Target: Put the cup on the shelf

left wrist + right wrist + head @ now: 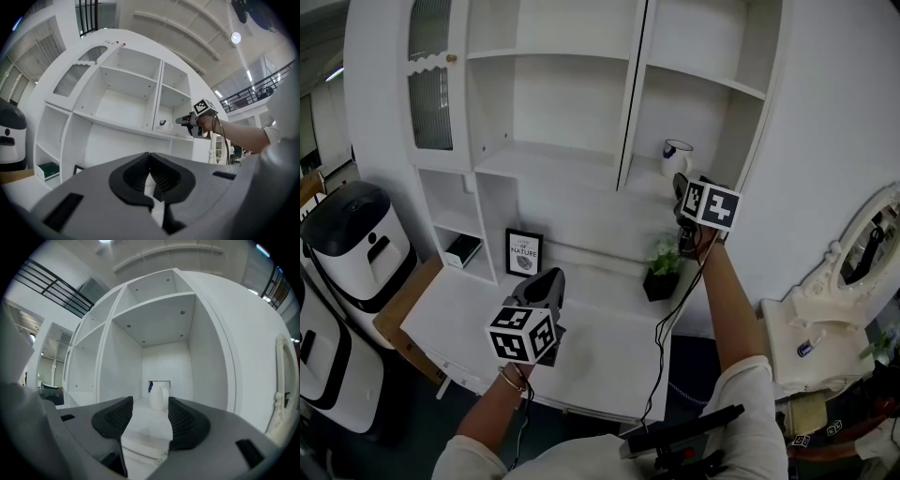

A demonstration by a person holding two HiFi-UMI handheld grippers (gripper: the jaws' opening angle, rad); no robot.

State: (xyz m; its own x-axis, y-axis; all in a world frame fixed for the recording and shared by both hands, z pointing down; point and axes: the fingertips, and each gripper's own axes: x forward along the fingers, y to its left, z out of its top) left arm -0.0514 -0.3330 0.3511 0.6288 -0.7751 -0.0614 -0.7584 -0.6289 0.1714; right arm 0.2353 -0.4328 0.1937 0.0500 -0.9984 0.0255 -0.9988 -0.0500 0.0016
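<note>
A white cup with a dark rim (677,155) stands upright on the shelf (581,161) in the right compartment of the white cabinet. My right gripper (681,187) hangs just in front of that compartment, a little short of the cup. In the right gripper view its jaws (150,402) stand open with nothing between them, and the cup (159,395) sits further back on the shelf floor. My left gripper (549,277) is shut and empty, low over the white desk (609,361). The left gripper view shows the pads pressed together (150,158) and the cup (163,124) far off.
A potted plant (661,272) and a framed picture (524,251) stand at the back of the desk. A book (464,249) lies in a low cubby at left. A white appliance (356,239) is left of the desk, an ornate white piece (848,272) at right.
</note>
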